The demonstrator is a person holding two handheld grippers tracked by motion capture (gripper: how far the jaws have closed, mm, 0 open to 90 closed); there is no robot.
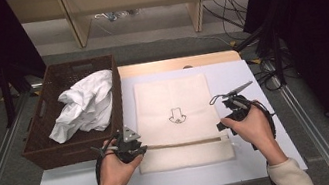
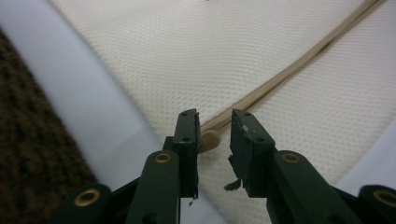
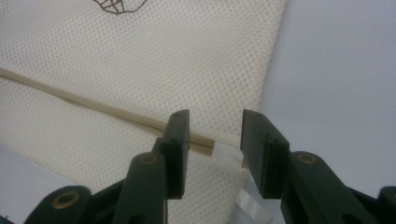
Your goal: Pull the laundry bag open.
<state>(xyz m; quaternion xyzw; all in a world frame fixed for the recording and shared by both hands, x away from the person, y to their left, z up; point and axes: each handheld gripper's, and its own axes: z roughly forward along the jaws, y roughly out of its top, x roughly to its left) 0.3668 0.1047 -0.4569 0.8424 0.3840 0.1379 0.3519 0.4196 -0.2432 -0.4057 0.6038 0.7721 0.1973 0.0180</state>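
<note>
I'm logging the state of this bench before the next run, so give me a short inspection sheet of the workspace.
Surface: white tabletop, a bare wooden strip along its far edge.
Job's things: cream mesh bag lying flat, a small drawing at its middle, a tan zipper across its near end.
Clutter: brown basket at the table's left, holding crumpled white cloth.
Grippers: left gripper open at the zipper's left end; right gripper open at its right end, by a white tab.
Cables: loose wires on the floor beyond the table.
Surroundings: wooden frame legs behind, dark curtains either side.
</note>
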